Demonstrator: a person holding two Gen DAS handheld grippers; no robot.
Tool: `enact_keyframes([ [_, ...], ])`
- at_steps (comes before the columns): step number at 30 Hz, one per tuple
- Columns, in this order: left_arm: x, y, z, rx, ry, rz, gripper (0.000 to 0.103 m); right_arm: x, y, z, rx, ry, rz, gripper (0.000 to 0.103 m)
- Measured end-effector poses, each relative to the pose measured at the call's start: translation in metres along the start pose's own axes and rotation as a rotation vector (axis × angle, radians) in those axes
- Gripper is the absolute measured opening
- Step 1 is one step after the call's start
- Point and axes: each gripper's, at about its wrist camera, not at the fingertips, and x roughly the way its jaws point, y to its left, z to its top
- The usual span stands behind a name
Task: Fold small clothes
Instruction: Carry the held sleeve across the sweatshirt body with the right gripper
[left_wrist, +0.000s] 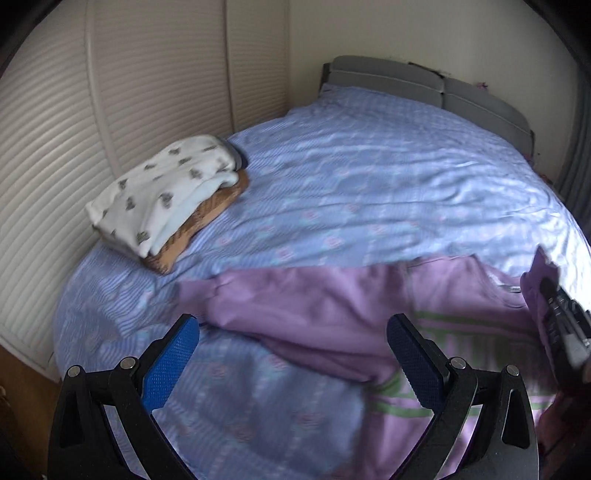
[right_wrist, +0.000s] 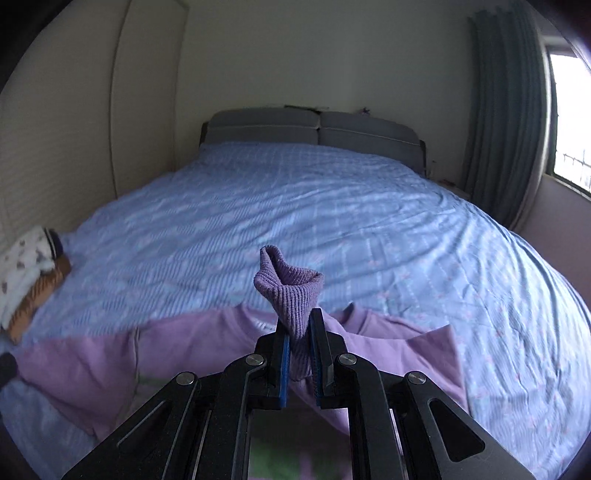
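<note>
Lilac knit cuff (right_wrist: 290, 291) sits pinched in our right gripper (right_wrist: 300, 354), raised over the purple top (left_wrist: 314, 314) spread on the blue bedspread (left_wrist: 351, 177). Our left gripper (left_wrist: 291, 365) hangs wide apart, empty, above the garment's left part. We judge a sleeve fold is underway; next, carry the cuff across the body and lay it flat. No readable writing anywhere
</note>
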Motion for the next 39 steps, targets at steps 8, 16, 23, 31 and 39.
enact_keyframes([
  [8, 0.029, 0.047, -0.018, -0.050, 0.057, 0.011, 0.103, 0.032, 0.084, -0.045, -0.256, 0.132, -0.060, 0.011],
  [16, 0.041, 0.058, -0.025, -0.065, 0.090, -0.041, 0.103, 0.030, 0.104, -0.058, -0.300, 0.155, -0.007, 0.025],
  [23, 0.036, 0.032, -0.026, -0.015, 0.090, -0.186, 0.103, -0.017, 0.075, -0.054, -0.165, 0.110, 0.132, 0.040],
  [31, 0.029, -0.049, -0.020, 0.130, 0.070, -0.342, 0.077, -0.053, -0.016, -0.060, -0.015, 0.077, 0.047, 0.040],
  [39, 0.058, -0.130, -0.016, 0.268, 0.105, -0.430, 0.050, -0.053, -0.087, -0.073, 0.092, 0.086, -0.037, 0.040],
])
